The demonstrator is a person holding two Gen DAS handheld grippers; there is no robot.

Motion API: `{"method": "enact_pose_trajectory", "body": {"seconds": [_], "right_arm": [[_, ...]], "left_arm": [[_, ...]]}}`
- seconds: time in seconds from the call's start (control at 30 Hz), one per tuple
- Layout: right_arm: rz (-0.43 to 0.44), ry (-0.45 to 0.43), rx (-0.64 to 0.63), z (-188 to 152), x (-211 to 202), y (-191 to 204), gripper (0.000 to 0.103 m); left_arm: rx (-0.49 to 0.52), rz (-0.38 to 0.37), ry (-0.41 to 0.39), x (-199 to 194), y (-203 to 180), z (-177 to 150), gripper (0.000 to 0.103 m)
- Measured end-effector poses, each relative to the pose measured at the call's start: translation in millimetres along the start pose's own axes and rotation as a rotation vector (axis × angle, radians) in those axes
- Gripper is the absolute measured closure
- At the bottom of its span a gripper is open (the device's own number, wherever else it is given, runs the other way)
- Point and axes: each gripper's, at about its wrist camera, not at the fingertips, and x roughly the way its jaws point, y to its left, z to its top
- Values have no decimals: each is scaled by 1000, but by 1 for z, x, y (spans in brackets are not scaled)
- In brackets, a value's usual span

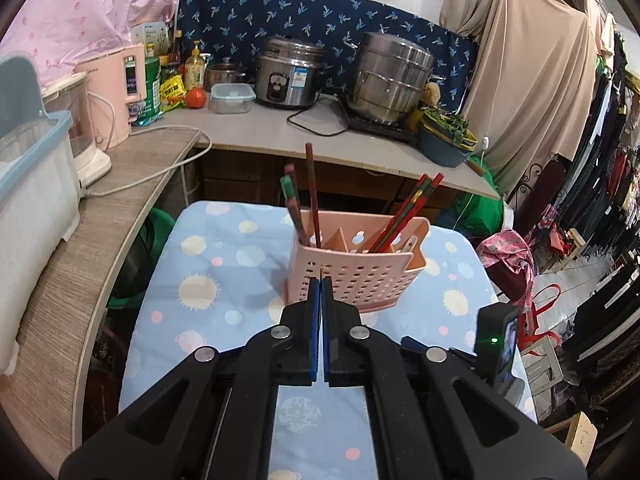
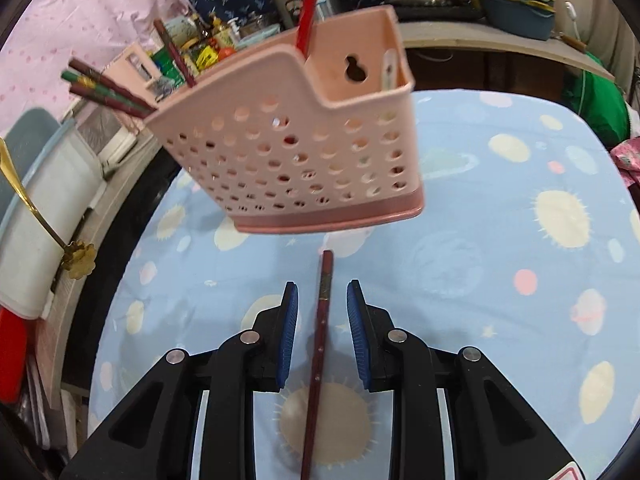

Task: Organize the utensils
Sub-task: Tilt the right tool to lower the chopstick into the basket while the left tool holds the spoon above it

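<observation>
A pink perforated utensil basket stands on the blue patterned cloth with several red and green chopsticks in its compartments. My left gripper is shut just in front of it, and a thin pale sliver pokes out between its pads. In the right wrist view a thin gold utensil with a flower-shaped end slants in from the left edge, apparently the thing it holds. My right gripper is open over the cloth, with a dark red chopstick between its pads, touching neither. The basket is just beyond.
A curved wooden counter wraps the left and back, carrying a white bin, a pink kettle, a rice cooker and a steel pot. Clothes hang at the right.
</observation>
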Motion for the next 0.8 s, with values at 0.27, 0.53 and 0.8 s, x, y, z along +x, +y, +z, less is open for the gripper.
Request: {"method": "enact_pose_trajectory", "body": {"seconds": [0.27, 0.53, 0.8], "right_arm": [[-34, 50, -19, 0, 36, 5, 78], [-89, 34, -56, 6, 45, 7, 95], [-69, -59, -34, 8, -2, 5, 96]], "left_arm": [[-15, 22, 46, 21, 15, -11, 102], [-18, 23, 65, 31, 21, -15, 102], [-18, 17, 59, 28, 22, -15, 102]]}}
